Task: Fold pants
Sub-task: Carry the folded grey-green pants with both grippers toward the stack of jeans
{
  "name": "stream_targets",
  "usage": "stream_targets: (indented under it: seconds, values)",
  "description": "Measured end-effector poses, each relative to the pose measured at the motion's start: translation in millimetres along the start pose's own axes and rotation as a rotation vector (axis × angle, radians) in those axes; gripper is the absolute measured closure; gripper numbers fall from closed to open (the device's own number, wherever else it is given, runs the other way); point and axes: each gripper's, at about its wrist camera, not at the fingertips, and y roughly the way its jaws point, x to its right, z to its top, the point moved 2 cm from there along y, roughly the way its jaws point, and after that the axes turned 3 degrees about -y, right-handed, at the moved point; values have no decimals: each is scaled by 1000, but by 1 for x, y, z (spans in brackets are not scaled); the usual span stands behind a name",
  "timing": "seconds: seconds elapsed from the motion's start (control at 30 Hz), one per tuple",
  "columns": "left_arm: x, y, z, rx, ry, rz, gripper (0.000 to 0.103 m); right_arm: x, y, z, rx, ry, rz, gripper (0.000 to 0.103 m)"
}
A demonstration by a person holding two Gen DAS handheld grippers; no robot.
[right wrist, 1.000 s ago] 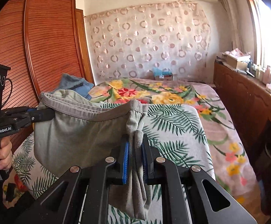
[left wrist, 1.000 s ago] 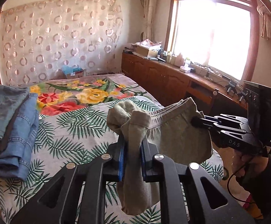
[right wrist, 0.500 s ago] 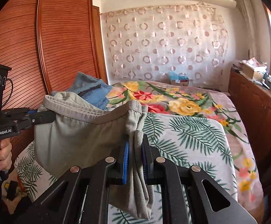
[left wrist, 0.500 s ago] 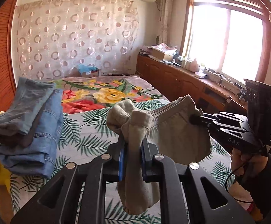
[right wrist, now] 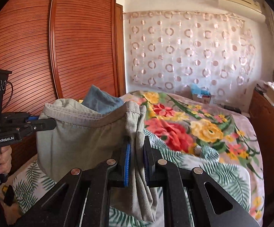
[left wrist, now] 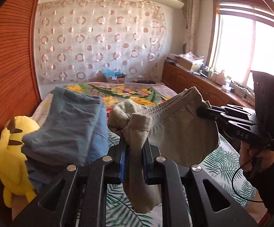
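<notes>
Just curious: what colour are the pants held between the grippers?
Plain grey-green pants, clearest in the right wrist view.

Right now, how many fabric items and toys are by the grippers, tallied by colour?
Grey-green pants, held between both grippers: 1
Blue folded garments in one stack, count unclear: at least 2
Yellow plush toy: 1
Total: at least 4

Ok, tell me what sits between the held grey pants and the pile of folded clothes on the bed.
Nothing visible does. The grey pants hang in the air, clamped by the left gripper and the right gripper. The stack of folded blue clothes lies just to their left, with only open air between; the yellow plush toy sits beyond it.
</notes>
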Motion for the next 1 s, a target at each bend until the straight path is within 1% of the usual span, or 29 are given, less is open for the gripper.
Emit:
stream_targets:
  seconds: [0.23, 0.4, 0.53, 0.7, 0.77, 1.0]
  values:
    - [-29, 12, 19, 18, -10, 51, 88, 10, 38, 16, 16, -45, 36, 91]
    - [-43, 16, 27, 43, -23, 67, 88, 17, 57, 25, 37, -64, 43, 91]
    - [-53, 15, 34, 71, -46, 66, 88, 19, 69, 32, 55, -72, 52, 91]
    - [-65, 8, 36, 101, -72, 82, 88, 11, 84, 47, 76, -128, 60, 91]
    - [-73, 6, 36, 113, -91, 96, 88, 7, 92, 51, 78, -153, 77, 91]
    - [-95, 1, 34, 139, -128, 131, 88, 1, 125, 54, 74, -201, 112, 91]
